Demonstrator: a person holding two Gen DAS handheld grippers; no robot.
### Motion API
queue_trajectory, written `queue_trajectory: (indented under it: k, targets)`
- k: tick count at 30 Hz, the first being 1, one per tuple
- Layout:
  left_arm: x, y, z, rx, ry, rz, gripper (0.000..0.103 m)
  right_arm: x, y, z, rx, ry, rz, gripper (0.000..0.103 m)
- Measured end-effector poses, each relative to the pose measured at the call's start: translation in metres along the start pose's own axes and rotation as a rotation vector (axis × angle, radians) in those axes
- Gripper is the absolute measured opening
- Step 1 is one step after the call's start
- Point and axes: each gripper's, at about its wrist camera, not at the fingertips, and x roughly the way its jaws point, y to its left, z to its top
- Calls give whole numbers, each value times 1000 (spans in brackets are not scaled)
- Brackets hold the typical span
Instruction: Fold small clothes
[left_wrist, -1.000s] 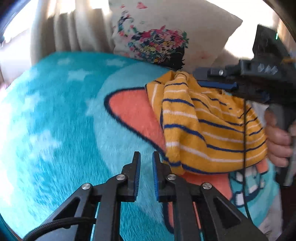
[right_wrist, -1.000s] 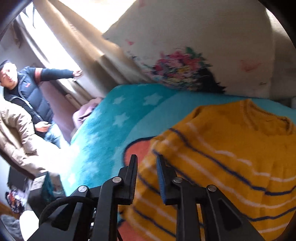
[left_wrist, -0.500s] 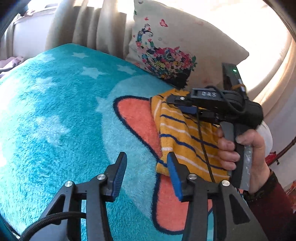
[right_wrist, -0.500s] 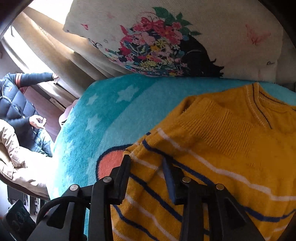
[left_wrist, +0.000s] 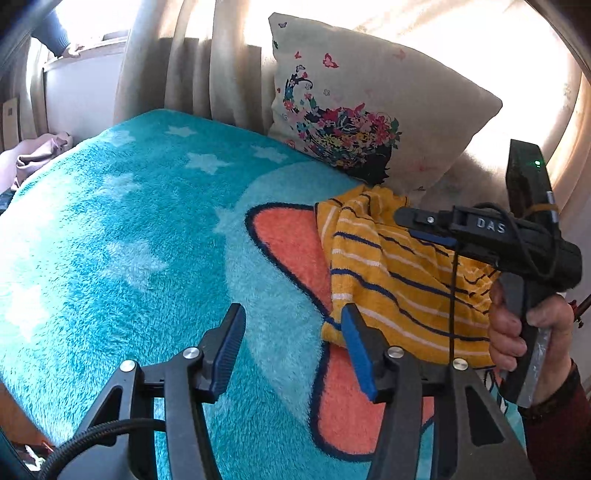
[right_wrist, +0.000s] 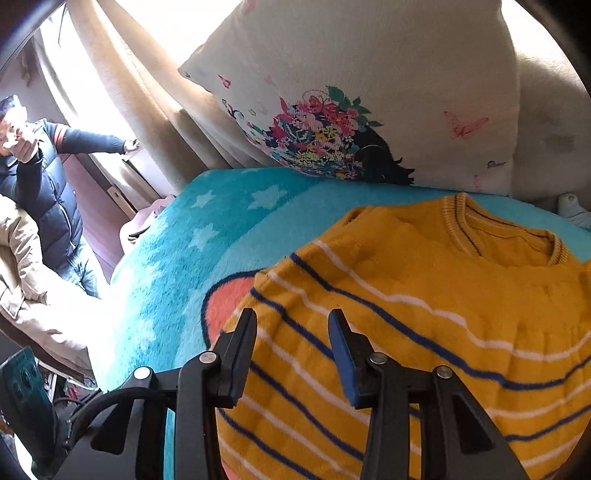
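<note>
My yellow striped sweater (right_wrist: 424, 314) lies folded on the turquoise blanket (left_wrist: 129, 240) near the floral pillow (left_wrist: 369, 99). "DAS" reads on my right gripper (right_wrist: 291, 332). Both it and my left gripper (left_wrist: 291, 332) have just opened their jaws partway, gripping nothing.

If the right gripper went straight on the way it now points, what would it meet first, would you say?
Most likely the yellow striped sweater: the right gripper, jaws just opened and empty, points down at its near striped part. Depth is hard to judge.

left wrist: aimed down along fingers, across blanket (left_wrist: 110, 240) | right wrist: close over sweater (right_wrist: 424, 314) | shared: sweater, pillow (left_wrist: 369, 110)
</note>
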Motion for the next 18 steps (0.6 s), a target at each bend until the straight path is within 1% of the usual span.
queue_trajectory:
  k: [4,10,14,18]
  targets:
    - [-2,-4,-1,-4,0,11,55,-4,-1,-5,-5,2,-2,44]
    - [-6,-8,-3,-9,-11,24,57,-9,2,-13,-38,-17,-51,46]
    - [-4,-10,-5,-9,-8,32,58,-17,5,-20,-83,-54,-111,50]
    - [1,-10,-7,-24,5,24,59,-22,3,-26,-107,-72,-153,51]
